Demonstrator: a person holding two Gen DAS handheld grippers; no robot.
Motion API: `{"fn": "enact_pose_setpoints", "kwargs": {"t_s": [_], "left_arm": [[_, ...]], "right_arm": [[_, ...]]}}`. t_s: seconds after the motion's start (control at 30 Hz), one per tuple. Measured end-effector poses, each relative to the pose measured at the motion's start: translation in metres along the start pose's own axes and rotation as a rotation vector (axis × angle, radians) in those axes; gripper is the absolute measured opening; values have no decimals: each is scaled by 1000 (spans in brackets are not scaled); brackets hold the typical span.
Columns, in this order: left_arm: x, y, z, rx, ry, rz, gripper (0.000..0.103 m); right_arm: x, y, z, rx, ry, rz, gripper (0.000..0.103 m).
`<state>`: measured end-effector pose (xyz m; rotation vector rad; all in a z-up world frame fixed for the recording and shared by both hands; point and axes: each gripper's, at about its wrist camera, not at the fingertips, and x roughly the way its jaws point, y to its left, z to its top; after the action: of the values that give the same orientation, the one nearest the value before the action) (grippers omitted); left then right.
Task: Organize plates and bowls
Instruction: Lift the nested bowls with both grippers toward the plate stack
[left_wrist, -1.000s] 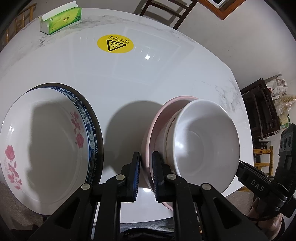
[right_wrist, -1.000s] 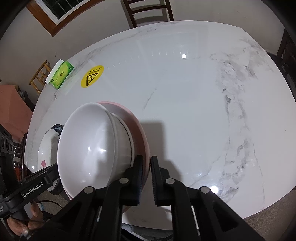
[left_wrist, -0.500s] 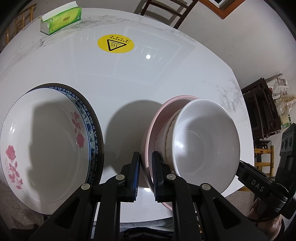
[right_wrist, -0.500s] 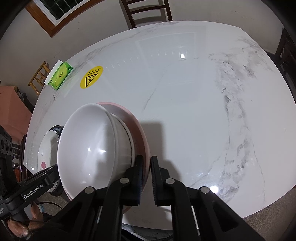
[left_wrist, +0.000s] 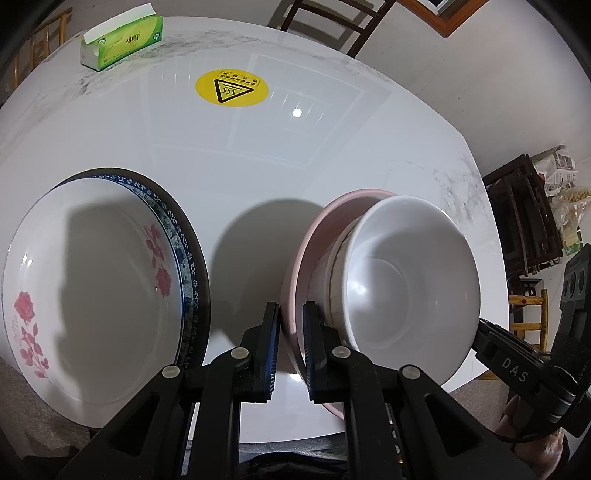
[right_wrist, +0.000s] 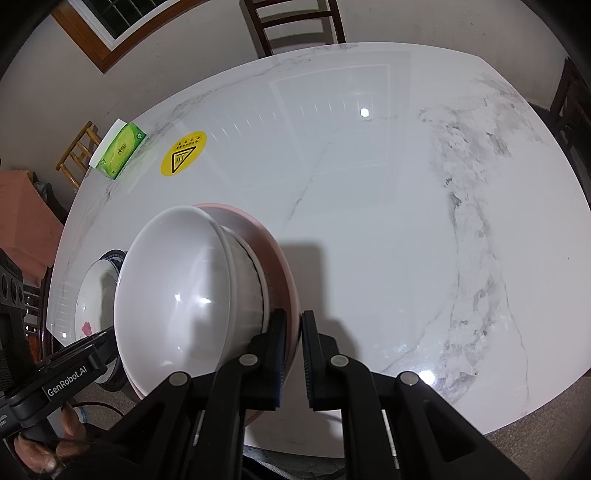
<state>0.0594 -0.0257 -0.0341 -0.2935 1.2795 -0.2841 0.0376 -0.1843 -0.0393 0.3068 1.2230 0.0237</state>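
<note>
The left gripper (left_wrist: 290, 332) is pointed steeply downward, its jaws clamped on the rim of the pink plate (left_wrist: 295, 295), one finger on each face of the rim. The right gripper (right_wrist: 293, 339) is likewise angled steeply down and closed on the same plate (right_wrist: 291, 295) from the opposite side. In the left wrist view the right gripper's body is seen at 4 o'clock; in the right wrist view a hand (right_wrist: 40, 446) is seen at 8 o'clock, wrapped around the left gripper's handle.

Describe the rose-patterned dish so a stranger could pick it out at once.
On the white marble table, find the stack at the near left edge, away from the green tissue box. The rose dish tops it: white with pink roses inside, unlike the blue-patterned plate beneath.
</note>
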Motion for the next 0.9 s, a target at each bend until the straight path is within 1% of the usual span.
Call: {"fn": "enact_pose_setpoints", "kwargs": {"t_s": [0.53, 0.9], "left_arm": [[-19, 4, 3, -1, -31, 3, 8], [-47, 19, 9, -29, -83, 9, 8]], "right_arm": [[-11, 16, 7, -30, -9, 1, 9], [-23, 51, 19, -94, -22, 12, 9]]}}
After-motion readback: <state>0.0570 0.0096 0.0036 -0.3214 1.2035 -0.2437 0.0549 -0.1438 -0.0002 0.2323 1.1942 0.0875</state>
